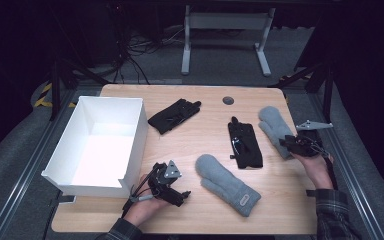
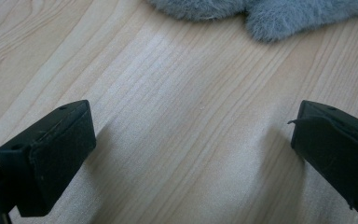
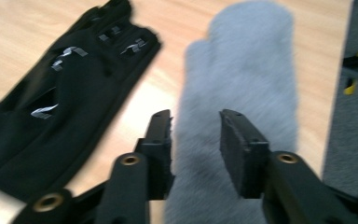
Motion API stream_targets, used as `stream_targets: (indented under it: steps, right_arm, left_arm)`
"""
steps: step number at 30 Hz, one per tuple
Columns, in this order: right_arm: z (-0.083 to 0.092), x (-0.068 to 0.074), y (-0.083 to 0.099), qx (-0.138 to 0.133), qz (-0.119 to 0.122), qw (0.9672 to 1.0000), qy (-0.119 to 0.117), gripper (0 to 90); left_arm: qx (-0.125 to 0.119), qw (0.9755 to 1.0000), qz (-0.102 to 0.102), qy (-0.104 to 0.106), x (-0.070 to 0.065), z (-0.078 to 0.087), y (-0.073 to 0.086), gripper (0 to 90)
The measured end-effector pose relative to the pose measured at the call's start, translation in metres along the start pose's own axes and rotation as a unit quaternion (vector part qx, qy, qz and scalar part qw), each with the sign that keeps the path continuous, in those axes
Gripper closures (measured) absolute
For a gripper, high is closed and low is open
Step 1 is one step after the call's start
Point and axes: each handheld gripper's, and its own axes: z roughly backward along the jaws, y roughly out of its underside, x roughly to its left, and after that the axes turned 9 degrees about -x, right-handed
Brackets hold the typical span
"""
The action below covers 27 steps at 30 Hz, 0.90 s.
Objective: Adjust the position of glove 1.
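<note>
Right gripper, jaws parted, above the grey mitten at right of frame; left gripper, jaws wide apart, over bare tabletop.

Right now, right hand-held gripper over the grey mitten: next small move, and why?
Probably lower the right hand-held gripper and close on the far grey mitten. Its jaws stand apart over the cuff end, nothing looks pinched yet, and the black glove lies clear beside it.

No text can be read; the small label on the near grey mitten is illegible.
</note>
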Motion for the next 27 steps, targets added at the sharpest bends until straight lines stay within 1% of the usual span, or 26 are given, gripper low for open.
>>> stream_targets:
  steps: [2,5,6,7,8,10,11,12,15,18,20,22,24,25,27]
  right_arm:
    - [-0.005,-0.005,-0.004,0.003,-0.003,1.0,0.003,57.6]
    - [-0.017,-0.013,-0.008,-0.008,-0.016,0.9998,0.011,54.3]
    - [-0.017,-0.013,-0.008,-0.008,-0.016,0.9998,0.011,54.3]
    - [-0.028,-0.016,-0.009,-0.006,-0.018,0.9996,0.02,53.0]
    - [-0.032,-0.017,-0.009,-0.004,-0.018,0.9995,0.025,53.0]
    - [-0.039,-0.02,-0.006,0.002,-0.02,0.9994,0.028,53.3]
    - [-0.042,-0.02,-0.005,0.005,-0.021,0.9992,0.035,53.5]
    - [-0.042,-0.02,-0.005,0.005,-0.021,0.9992,0.035,53.5]
    - [-0.046,-0.025,0.0,0.01,-0.022,0.9989,0.041,57.3]
    - [-0.052,-0.026,0.007,0.019,-0.017,0.9989,0.039,63.9]
    - [-0.053,-0.026,0.01,0.015,-0.019,0.999,0.039,72.8]
    - [-0.053,-0.023,0.011,0.014,-0.003,0.9989,0.044,80.8]
    - [-0.052,-0.024,0.01,0.013,-0.001,0.9991,0.04,84.0]
    - [-0.051,-0.024,0.01,0.011,-0.004,0.9992,0.038,84.7]
    - [-0.048,-0.024,0.01,0.005,-0.001,0.9994,0.034,85.4]
  left_arm:
    - [0.0,1.0,0.001,-0.001,0.0,0.0,0.0,0.1]
    - [-0.001,1.0,0.002,-0.001,0.0,0.0,0.0,0.0]
    - [-0.001,1.0,0.002,-0.001,0.0,0.0,0.0,0.1]
    - [0.0,1.0,0.001,-0.001,0.0,0.0,0.0,0.0]
    - [0.0,1.0,0.001,-0.001,0.0,0.0,0.0,0.1]
    - [0.0,1.0,0.001,-0.001,0.0,0.0,0.0,0.1]
    - [0.0,1.0,0.002,-0.001,0.0,0.0,0.0,0.1]
    - [0.0,1.0,0.002,-0.001,0.0,0.0,0.0,0.1]
    - [0.0,1.0,0.002,-0.001,0.0,0.0,0.0,0.0]
    - [0.0,1.0,0.001,-0.001,0.0,0.0,0.0,0.0]
    - [0.0,1.0,0.001,-0.001,0.0,0.0,0.0,0.0]
    - [0.0,1.0,0.002,-0.001,0.0,0.0,0.0,0.0]
    - [0.0,1.0,0.001,-0.001,0.0,0.0,0.0,0.0]
    - [0.0,1.0,0.001,-0.001,0.0,0.0,0.0,0.0]
    - [0.0,1.0,0.001,-0.001,0.0,0.0,0.0,0.1]
